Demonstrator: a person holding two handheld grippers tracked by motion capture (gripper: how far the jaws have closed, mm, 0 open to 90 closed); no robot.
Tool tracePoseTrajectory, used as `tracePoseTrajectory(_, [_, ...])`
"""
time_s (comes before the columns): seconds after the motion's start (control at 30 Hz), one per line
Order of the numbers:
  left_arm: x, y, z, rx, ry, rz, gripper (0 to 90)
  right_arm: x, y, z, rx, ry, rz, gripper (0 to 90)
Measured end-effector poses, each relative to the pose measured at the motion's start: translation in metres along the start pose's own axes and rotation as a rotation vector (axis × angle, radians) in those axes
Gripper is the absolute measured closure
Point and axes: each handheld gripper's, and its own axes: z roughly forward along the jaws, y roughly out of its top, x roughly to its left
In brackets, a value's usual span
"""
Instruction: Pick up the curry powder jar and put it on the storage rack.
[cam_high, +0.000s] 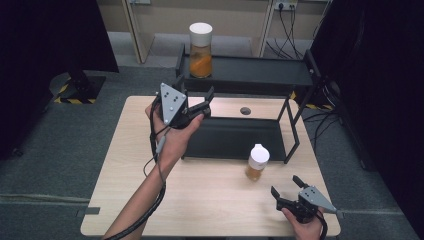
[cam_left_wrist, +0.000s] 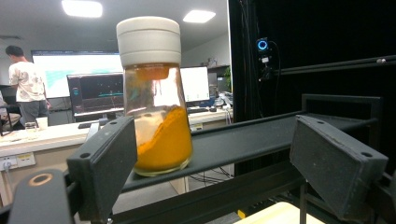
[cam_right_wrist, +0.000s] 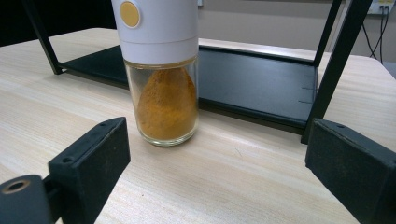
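A tall glass jar (cam_high: 200, 50) of orange powder with a white lid stands upright on the left end of the black rack's top shelf (cam_high: 260, 72). My left gripper (cam_high: 196, 96) is held in the air just in front of it, jaws open and empty. In the left gripper view the same tall jar (cam_left_wrist: 156, 102) stands a short way beyond the jaws. A smaller jar (cam_high: 257, 162) of orange powder with a white cap stands on the table in front of the rack. My right gripper (cam_high: 287, 184) rests near the table's front right, open, pointing at that small jar (cam_right_wrist: 161, 79).
The rack's lower shelf (cam_high: 235, 137) lies flat on the wooden table (cam_high: 210, 195). A round cable hole (cam_high: 245, 110) sits in the tabletop behind it. Black curtains stand at both sides. In the left gripper view a person (cam_left_wrist: 25, 84) stands by desks and monitors far behind.
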Motion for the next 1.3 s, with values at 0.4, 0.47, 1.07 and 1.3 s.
tracePoseTrajectory(0.4, [-0.002,-0.014,-0.013,0.017,-0.019,0.002,14.2,0.000,0.000,0.000,0.000,0.000,-0.001,6.9])
tracePoseTrajectory(0.47, [-0.003,-0.017,-0.014,0.016,-0.017,0.001,14.1,0.000,0.000,0.000,0.000,0.000,-0.002,6.9])
tracePoseTrajectory(1.07, [-0.002,-0.043,-0.033,0.041,-0.027,-0.017,13.9,0.001,0.000,0.000,0.001,-0.001,-0.001,6.9])
tracePoseTrajectory(1.3, [-0.003,-0.051,-0.040,0.050,-0.034,-0.019,13.9,0.001,0.000,0.000,-0.001,-0.001,0.000,6.9])
